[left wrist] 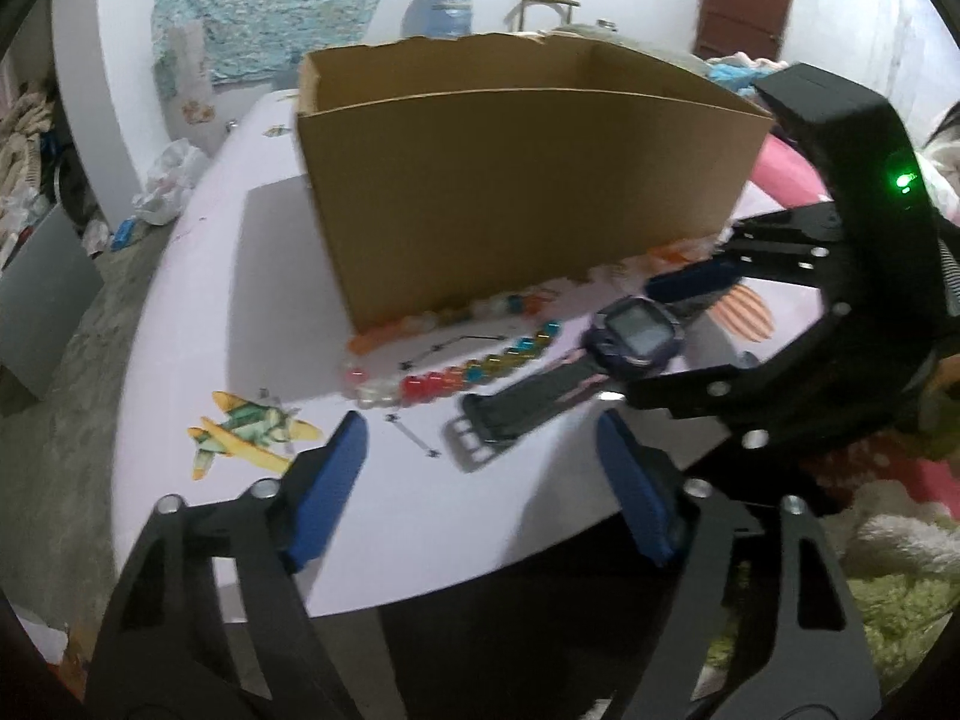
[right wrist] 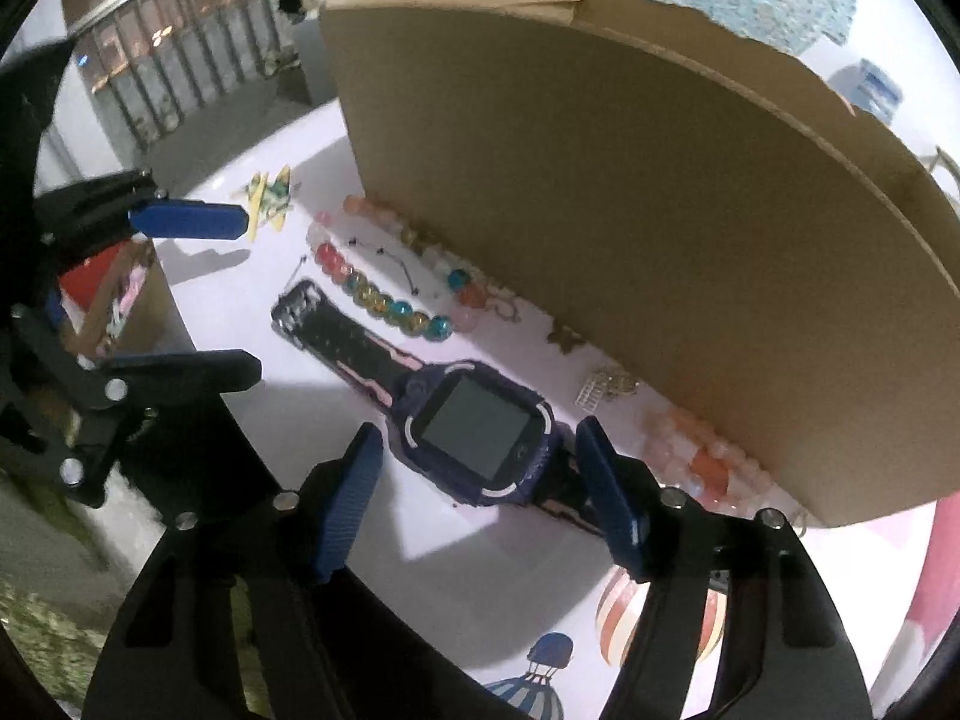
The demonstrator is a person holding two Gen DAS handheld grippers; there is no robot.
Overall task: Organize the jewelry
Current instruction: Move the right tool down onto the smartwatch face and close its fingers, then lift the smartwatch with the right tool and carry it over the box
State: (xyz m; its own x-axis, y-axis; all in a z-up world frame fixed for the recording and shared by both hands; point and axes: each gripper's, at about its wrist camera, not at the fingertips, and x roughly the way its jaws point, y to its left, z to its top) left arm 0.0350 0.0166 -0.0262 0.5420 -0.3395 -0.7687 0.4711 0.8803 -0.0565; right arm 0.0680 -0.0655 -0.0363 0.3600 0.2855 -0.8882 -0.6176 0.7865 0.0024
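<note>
Step in hand (judged): pick the watch [right wrist: 480,438] off the bench [right wrist: 456,546] for the cardboard box [right wrist: 630,228].
Watch position: flat on the bench, face up, just in front of the box's near wall; strap runs out toward the left claw's side, buckle end [left wrist: 474,444] nearest it.
Right claw [right wrist: 477,498]: partly open, blue pads either side of the watch case; pads near the case, contact not certain, so not counted as a grip.
Left claw [left wrist: 480,486]: partly open, nothing between the pads; it hangs over the bench edge with the buckle end just beyond its tips.
Neighbours: coloured bead bracelet [right wrist: 384,300] lies just beside the strap; pale bead strand [right wrist: 702,456] and small charms [right wrist: 606,387] lie along the box wall.
Technique: centre the pads on the case sides, not the strap; close until firm, then lift straight up.
Risk: the trailing strap could drag the beads; raise it clear before moving over the box rim.
Box: open top, inside not visible from the right wrist.
</note>
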